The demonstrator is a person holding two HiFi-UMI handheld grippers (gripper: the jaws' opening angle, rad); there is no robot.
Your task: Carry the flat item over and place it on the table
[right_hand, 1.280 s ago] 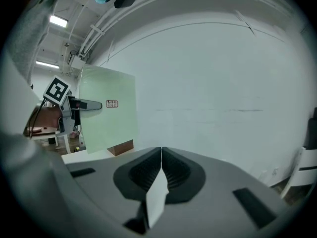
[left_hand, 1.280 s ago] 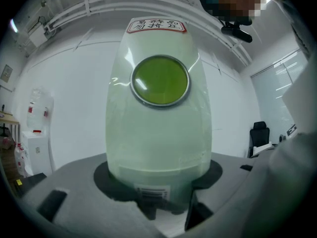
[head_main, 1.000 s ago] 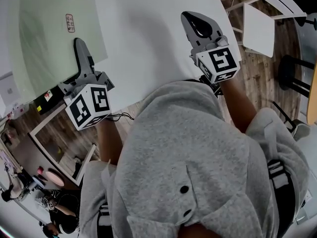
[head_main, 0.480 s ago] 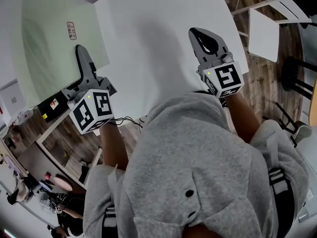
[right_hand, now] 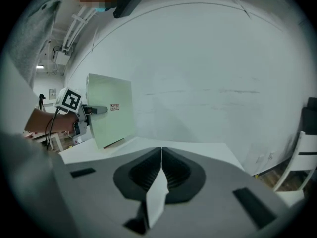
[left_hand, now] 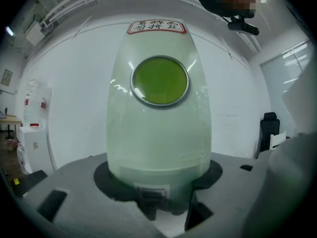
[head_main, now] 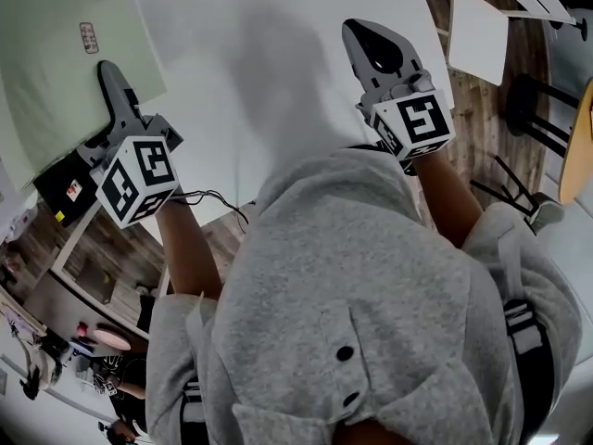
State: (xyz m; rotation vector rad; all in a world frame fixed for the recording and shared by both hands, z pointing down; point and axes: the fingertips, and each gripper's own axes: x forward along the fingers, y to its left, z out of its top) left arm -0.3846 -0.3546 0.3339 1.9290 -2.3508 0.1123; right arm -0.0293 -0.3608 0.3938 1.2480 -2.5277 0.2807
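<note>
The flat item is a pale green board (head_main: pixel 51 82) with a small red-edged label (head_main: pixel 89 37). It shows at the head view's upper left, over the left edge of the white table (head_main: pixel 278 72). My left gripper (head_main: pixel 108 70) is shut on the board's near edge. In the left gripper view the board (left_hand: pixel 158 133) fills the space between the spread jaws. The right gripper view shows the board (right_hand: pixel 111 110) standing upright, its lower edge close to the table (right_hand: pixel 143 142); contact is unclear. My right gripper (head_main: pixel 358 31) hovers over the table, shut and empty (right_hand: pixel 161 151).
A white chair (head_main: pixel 482 26) and a black stool (head_main: pixel 542 109) stand on the wood floor to the right of the table. A black box (head_main: pixel 63 182) and a white frame (head_main: pixel 88 258) sit left of the table. People (head_main: pixel 116 401) are at the lower left.
The left gripper and the green board have shifted left and farther away in the head view. The right gripper has hardly moved and stays shut.
</note>
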